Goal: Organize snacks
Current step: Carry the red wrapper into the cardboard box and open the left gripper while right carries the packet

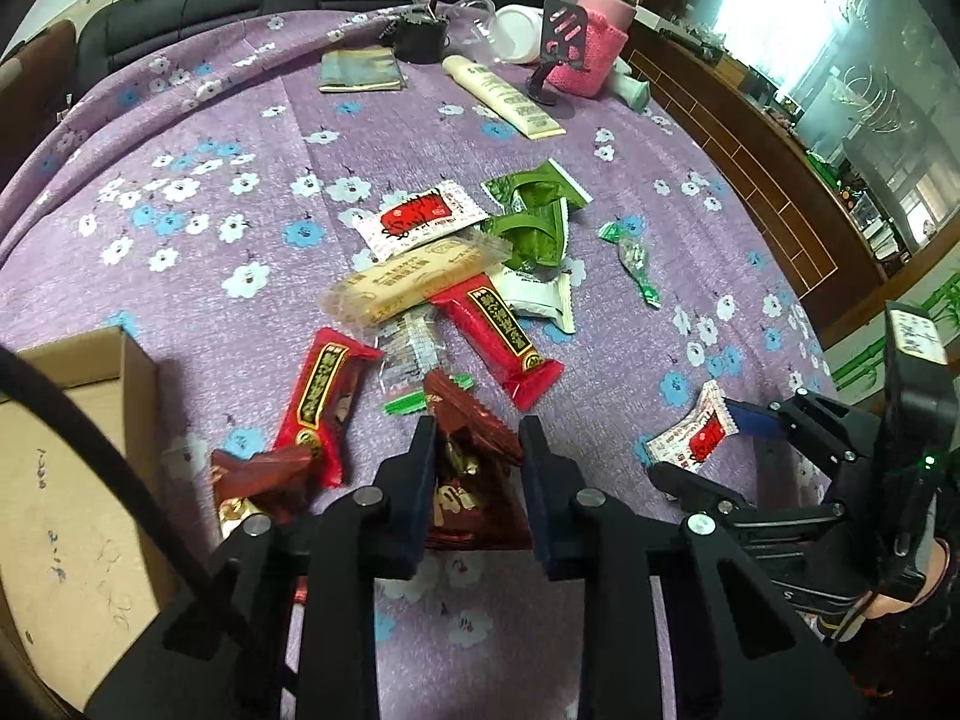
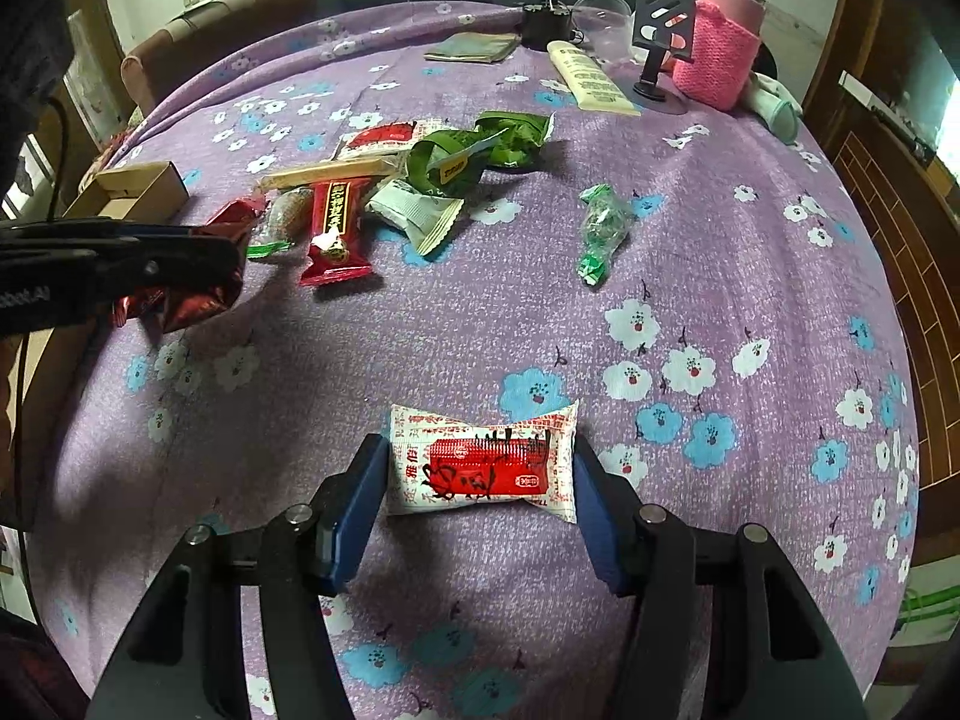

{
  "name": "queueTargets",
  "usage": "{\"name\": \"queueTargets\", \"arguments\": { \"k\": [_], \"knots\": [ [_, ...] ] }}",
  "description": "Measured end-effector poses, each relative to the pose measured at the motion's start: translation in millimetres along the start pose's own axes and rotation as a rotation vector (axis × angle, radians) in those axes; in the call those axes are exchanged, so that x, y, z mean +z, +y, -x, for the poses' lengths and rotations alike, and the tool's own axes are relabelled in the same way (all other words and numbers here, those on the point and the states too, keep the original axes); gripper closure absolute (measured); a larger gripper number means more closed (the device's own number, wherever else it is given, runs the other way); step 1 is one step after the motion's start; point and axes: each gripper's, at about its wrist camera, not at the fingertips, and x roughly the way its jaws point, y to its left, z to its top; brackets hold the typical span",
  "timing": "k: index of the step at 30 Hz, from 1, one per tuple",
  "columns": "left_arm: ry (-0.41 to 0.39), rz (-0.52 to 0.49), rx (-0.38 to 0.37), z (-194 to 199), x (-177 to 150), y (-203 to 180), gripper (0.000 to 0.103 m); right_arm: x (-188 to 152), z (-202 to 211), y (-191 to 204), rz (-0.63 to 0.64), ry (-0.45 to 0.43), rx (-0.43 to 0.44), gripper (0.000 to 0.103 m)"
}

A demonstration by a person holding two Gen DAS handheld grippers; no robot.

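Tools both on snacks, sorting underway.
We see left tool (image 1: 477,438) clamped on dark red packet (image 1: 468,480), lifted for the box (image 1: 78,480) beside it; right tool (image 2: 477,474) half-open, pinching white-and-red packet (image 2: 483,465) endwise on worktop (image 2: 720,240).

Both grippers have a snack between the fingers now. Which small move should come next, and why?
Probably carry the left gripper with its dark red packet toward the cardboard box. Its fingers already pinch that packet, and the box stands open just beside it. The right gripper holds the white-and-red packet and can follow.
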Motion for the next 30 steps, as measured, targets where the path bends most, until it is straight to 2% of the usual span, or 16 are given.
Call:
{"name": "queueTargets", "arguments": {
  "k": [6, 16, 24, 30],
  "knots": [
    [-0.017, 0.004, -0.014, 15, -12, -1, 0.075, -5, 7, 3, -0.013, -0.006, -0.007, 0.044],
    [-0.001, 0.023, -0.069, 25, -37, -10, 0.075, -8, 21, 10, -0.019, -0.001, -0.021, 0.044],
    [-0.048, 0.052, -0.082, 55, -44, 1, 0.075, 12, 37, 48, 0.049, -0.043, -0.008, 0.044],
    [-0.103, 0.096, -0.076, 88, -46, 27, 0.074, 37, 50, 93, 0.119, -0.084, 0.022, 0.044]
  ]
}}
